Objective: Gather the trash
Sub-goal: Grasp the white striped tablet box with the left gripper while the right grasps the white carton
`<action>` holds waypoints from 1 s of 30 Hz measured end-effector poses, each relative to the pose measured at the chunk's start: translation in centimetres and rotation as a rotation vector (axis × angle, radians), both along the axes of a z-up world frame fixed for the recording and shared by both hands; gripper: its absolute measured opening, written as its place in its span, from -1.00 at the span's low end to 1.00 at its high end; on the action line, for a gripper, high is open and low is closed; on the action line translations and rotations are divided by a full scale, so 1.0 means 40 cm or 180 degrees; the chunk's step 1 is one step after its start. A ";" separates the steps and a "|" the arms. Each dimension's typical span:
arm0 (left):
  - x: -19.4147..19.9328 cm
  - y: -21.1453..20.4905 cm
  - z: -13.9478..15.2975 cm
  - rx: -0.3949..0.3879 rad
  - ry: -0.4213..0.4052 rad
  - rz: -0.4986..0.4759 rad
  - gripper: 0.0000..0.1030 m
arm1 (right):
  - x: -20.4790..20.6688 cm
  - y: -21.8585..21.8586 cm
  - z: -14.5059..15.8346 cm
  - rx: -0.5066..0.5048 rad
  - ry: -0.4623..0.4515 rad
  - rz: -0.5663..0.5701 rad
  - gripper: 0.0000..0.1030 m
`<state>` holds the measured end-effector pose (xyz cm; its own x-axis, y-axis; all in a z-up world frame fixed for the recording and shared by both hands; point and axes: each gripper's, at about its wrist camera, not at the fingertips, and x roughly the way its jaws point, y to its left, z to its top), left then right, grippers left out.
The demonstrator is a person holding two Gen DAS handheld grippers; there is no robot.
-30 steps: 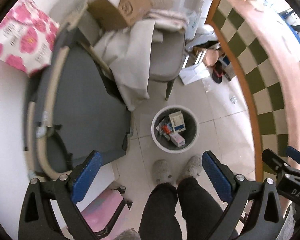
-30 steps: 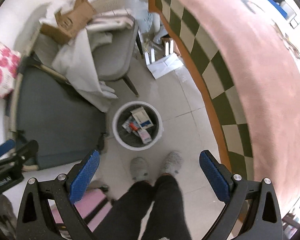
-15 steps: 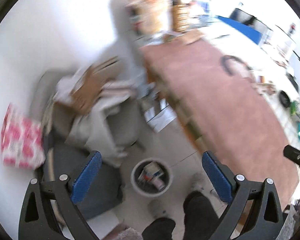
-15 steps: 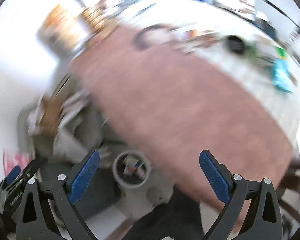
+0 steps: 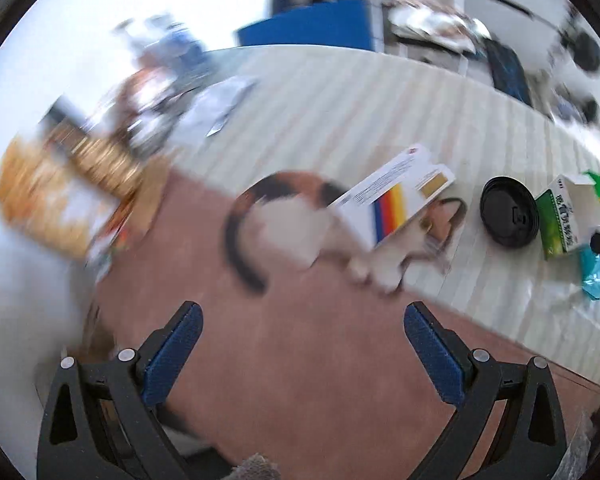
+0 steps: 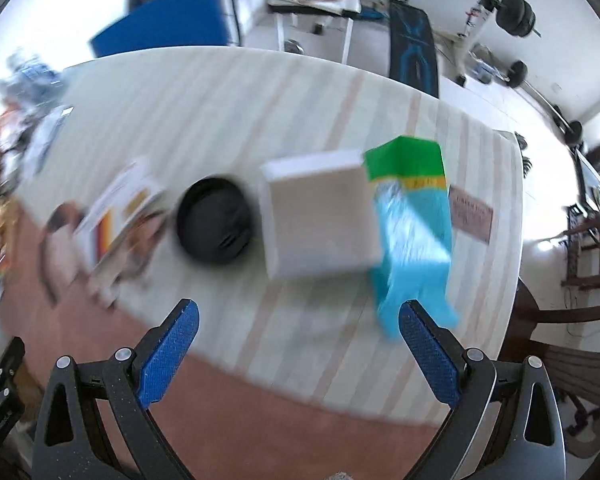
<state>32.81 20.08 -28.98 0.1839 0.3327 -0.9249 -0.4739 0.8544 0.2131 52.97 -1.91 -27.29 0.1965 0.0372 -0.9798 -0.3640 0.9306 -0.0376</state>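
Blue pads on both tools, spread wide and gripping nothing: left hand-held gripper (image 5: 300,356) at the bottom of its own frame over the pinkish-brown stretch of the counter (image 5: 324,364), right hand-held gripper (image 6: 298,354) at the bottom of its frame over the pale striped cloth (image 6: 228,120)

Seen only from the left wrist, and fairly sharp: a white carton with blue, red and yellow stripes (image 5: 394,196) at centre right, lying partly over a printed cat picture (image 5: 284,220); right of it a black round lid (image 5: 509,211) flat on the cloth; further right, just beside the lid, a green-and-white box (image 5: 566,216) with its flap open, and a turquoise wrapper (image 5: 598,276) at the right edge below it. Smeared by motion at upper left, a clutter of orange and brown packets, not readable

Seen only from the right wrist: the same trash from nearer but blurred, with the box as a white face in the middle of the frame, the wrapper hanging to the right of it with a green top, the lid to the left, the striped carton at far left. Also only here, a brown label (image 6: 471,219) on the cloth at right, a dark wooden chair (image 6: 568,344) at lower right, and weights on a bar (image 6: 516,12) at upper right
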 end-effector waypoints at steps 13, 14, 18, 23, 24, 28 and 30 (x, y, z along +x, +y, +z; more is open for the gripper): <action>0.363 0.040 -0.293 -0.0283 0.0940 -0.1337 1.00 | 0.190 0.045 -0.175 -0.0173 0.0344 -0.0125 0.96; 0.375 0.038 -0.294 -0.0406 0.0914 -0.1420 1.00 | 0.194 0.045 -0.174 -0.0155 0.0331 -0.0141 0.96; 0.396 0.021 -0.310 -0.0678 0.0964 -0.1639 1.00 | 0.202 0.052 -0.171 -0.0101 0.0363 -0.0158 0.96; 0.401 0.012 -0.333 -0.0833 0.0998 -0.1747 0.97 | 0.209 0.059 -0.165 -0.0093 0.0385 -0.0110 0.85; 0.401 0.014 -0.333 -0.0881 0.0976 -0.1738 0.93 | 0.214 0.061 -0.167 -0.0104 0.0396 -0.0096 0.84; 0.383 0.030 -0.313 -0.0943 0.0812 -0.1702 0.44 | 0.209 0.073 -0.169 -0.0144 0.0366 -0.0058 0.61; 0.369 0.034 -0.304 -0.0999 0.0792 -0.1541 0.44 | 0.199 0.072 -0.159 -0.0112 0.0350 -0.0051 0.50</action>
<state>47.59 21.45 -41.13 0.0125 -0.0287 -0.9995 0.0140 0.9995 -0.0285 60.92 0.97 -33.67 0.0880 0.0002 -0.9961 -0.3528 0.9352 -0.0310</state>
